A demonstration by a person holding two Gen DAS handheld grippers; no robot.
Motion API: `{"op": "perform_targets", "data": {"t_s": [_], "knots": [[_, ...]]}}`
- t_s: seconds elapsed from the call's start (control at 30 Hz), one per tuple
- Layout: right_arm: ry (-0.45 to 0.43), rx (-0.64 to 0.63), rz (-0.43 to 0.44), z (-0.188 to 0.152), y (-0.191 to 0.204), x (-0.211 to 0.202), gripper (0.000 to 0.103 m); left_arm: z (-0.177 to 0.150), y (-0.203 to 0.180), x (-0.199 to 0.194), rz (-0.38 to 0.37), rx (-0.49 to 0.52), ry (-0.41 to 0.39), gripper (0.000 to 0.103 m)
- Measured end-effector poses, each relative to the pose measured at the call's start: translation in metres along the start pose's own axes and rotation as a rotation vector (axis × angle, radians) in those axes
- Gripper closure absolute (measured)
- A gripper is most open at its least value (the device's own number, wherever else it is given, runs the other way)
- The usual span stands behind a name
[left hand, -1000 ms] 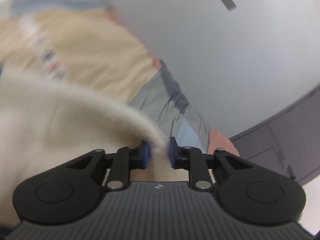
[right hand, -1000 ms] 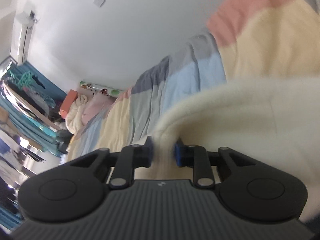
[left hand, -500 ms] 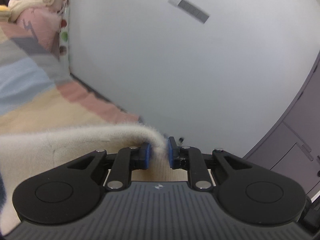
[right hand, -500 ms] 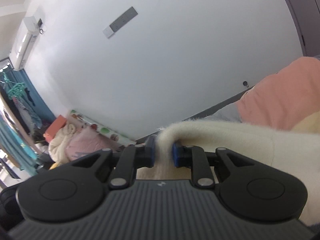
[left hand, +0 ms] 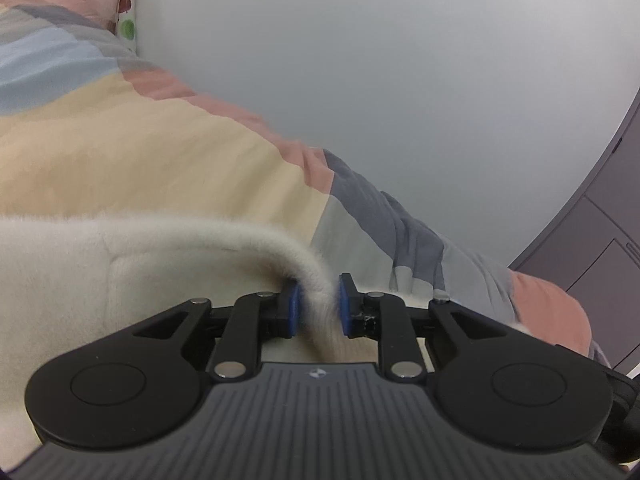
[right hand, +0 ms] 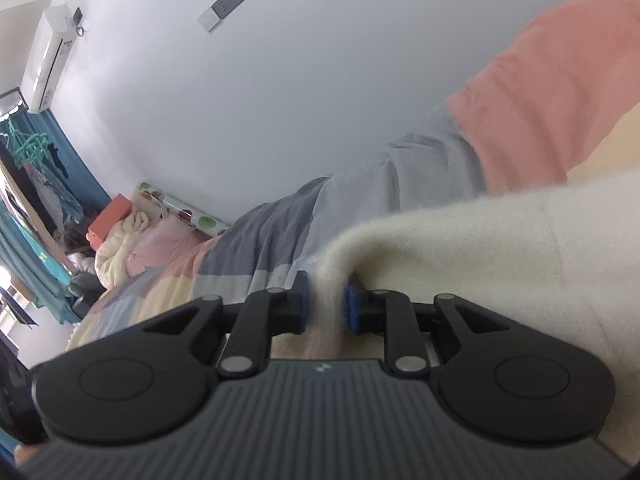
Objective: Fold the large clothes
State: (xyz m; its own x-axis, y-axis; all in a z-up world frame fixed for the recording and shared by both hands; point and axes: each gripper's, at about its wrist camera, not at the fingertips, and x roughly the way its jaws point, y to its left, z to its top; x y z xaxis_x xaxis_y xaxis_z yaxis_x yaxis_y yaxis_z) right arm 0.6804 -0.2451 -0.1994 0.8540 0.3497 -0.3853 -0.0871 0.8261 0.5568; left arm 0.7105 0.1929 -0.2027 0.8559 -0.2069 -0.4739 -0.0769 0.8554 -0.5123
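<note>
The left tongs [left hand: 316, 307] pinch a gathered edge of a cream fleece garment [left hand: 120, 272] between blue pads [left hand: 293, 310], the fabric spreading away to their left and arching up over the near pad. The right tongs [right hand: 326, 304] pinch another edge of the same garment [right hand: 500, 248], which spreads to their right, so its long axis runs across between the two pairs. Beyond both pairs lies a bed covered with a colour-block quilt [left hand: 160, 148] in cream, salmon, grey and pale blue. The garment sits directly in front of and beside each pair, over the quilt; whether it touches the bed cannot be told. A bare pale wall [left hand: 360, 80] borders the bed's far edge, with open quilt ahead of the tongs. A small emblem marks each tong body; no readable writing. An orange box [right hand: 110, 220] and bundled bedding [right hand: 120, 248] sit far ahead-left of the right tongs
</note>
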Motion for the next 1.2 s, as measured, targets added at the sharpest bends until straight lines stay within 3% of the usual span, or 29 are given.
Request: {"op": "perform_targets", "data": {"t_s": [0.03, 0.07, 0.13, 0.17, 0.2, 0.23, 0.33, 0.5, 0.6, 0.8, 1.03, 1.2], "knots": [[0.006, -0.011, -0.009, 0.000, 0.003, -0.002, 0.079, 0.003, -0.006, -0.004, 0.012, 0.003, -0.008, 0.074], [0.009, -0.021, -0.015, 0.001, 0.006, -0.004, 0.076, 0.003, -0.010, -0.014, 0.027, -0.004, -0.013, 0.059], [0.011, -0.042, -0.026, 0.002, 0.014, -0.012, 0.061, 0.003, -0.020, -0.029, 0.047, -0.017, -0.021, 0.036], [0.016, -0.059, -0.033, 0.002, 0.018, -0.016, 0.045, 0.001, -0.025, -0.038, 0.049, -0.001, -0.022, 0.032], [0.014, -0.075, -0.037, 0.001, 0.021, -0.023, 0.036, -0.001, -0.030, -0.048, 0.057, 0.024, -0.025, 0.032], [0.008, -0.093, -0.039, -0.003, 0.026, -0.033, 0.035, -0.003, -0.033, -0.059, 0.075, 0.052, -0.028, 0.032], [0.033, -0.126, -0.051, -0.013, 0.035, -0.057, 0.034, -0.009, -0.028, -0.086, 0.112, 0.092, 0.030, 0.032], [0.058, -0.158, -0.048, -0.037, 0.051, -0.112, 0.034, -0.034, -0.010, -0.153, 0.175, 0.068, 0.060, 0.032], [0.075, -0.186, -0.038, -0.051, 0.065, -0.150, 0.034, -0.052, -0.003, -0.199, 0.158, 0.044, 0.075, 0.032], [0.036, -0.244, 0.020, -0.088, 0.101, -0.242, 0.034, -0.095, -0.004, -0.289, 0.217, 0.140, 0.152, 0.032], [0.088, -0.330, 0.088, -0.135, 0.141, -0.327, 0.034, -0.126, -0.013, -0.389, 0.233, 0.110, 0.126, 0.032], [0.117, -0.380, 0.150, -0.161, 0.165, -0.373, 0.034, -0.147, -0.030, -0.436, 0.228, 0.086, 0.118, 0.032]]}}
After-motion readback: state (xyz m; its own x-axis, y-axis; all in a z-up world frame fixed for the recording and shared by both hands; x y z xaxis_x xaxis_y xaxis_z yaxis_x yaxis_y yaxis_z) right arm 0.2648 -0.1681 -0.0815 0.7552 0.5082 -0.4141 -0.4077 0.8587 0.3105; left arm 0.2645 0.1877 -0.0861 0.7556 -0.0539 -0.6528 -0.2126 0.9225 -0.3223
